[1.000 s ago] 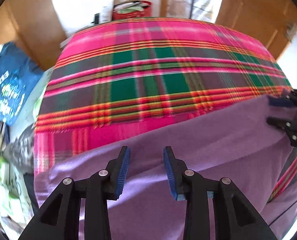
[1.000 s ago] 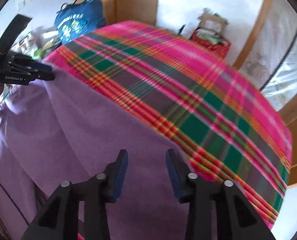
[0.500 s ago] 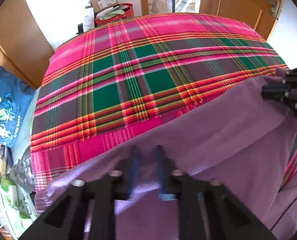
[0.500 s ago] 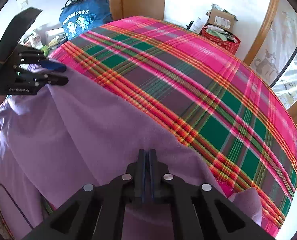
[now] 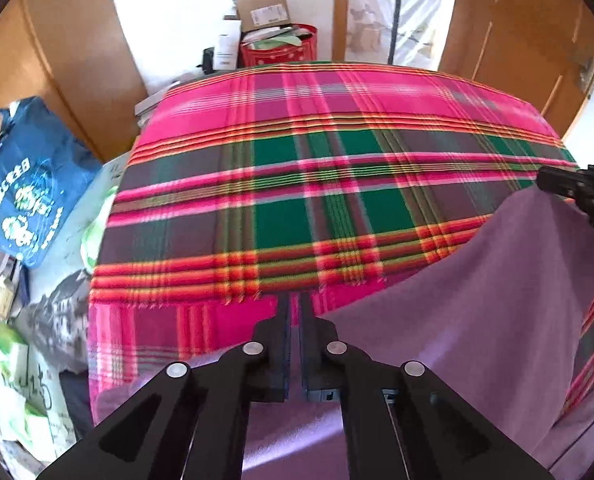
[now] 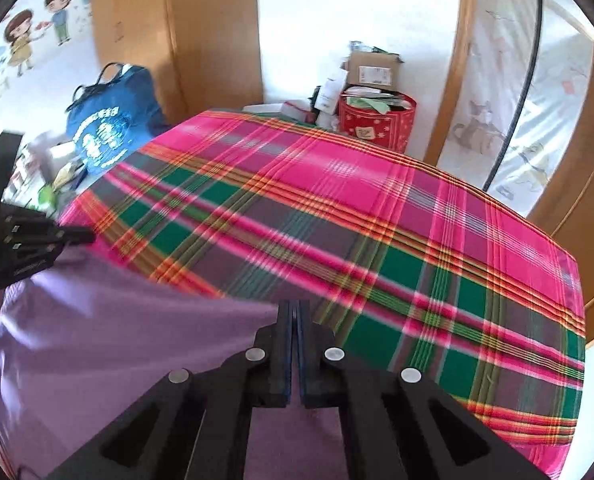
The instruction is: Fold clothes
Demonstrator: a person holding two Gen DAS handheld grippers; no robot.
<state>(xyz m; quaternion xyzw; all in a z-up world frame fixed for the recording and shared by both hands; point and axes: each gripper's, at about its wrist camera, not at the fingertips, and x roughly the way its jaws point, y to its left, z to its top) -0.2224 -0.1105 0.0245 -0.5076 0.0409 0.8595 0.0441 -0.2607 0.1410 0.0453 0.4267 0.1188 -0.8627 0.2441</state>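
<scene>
The purple garment (image 5: 477, 300) looks like thin, soft knit — light, limp and apt to sag wherever it is not supported, so it will likely hang in a curve between two holds and drape over whatever lies under it. It should not slip much between padded fingers, but a shallow pinch at the very edge could creep loose; a hold a little inside the hem or at the corners seems safest. It is plain lilac-purple, matte, without visible print, its upper edge drawn fairly straight and the rest falling toward the near side.

It hangs over the near edge of the plaid-covered tabletop (image 5: 337, 152), stretched between the two tools. The left tongs (image 5: 295, 300) are closed narrow on its left upper edge, and the right tongs (image 6: 295, 308) are closed tight on the opposite end — each shows in the other's view as a dark shape at the cloth's far corner.

Beyond stand a blue bag (image 5: 25, 176), a red bin (image 6: 377, 124) with a cardboard box (image 6: 371, 68) above it, and wooden doors.
</scene>
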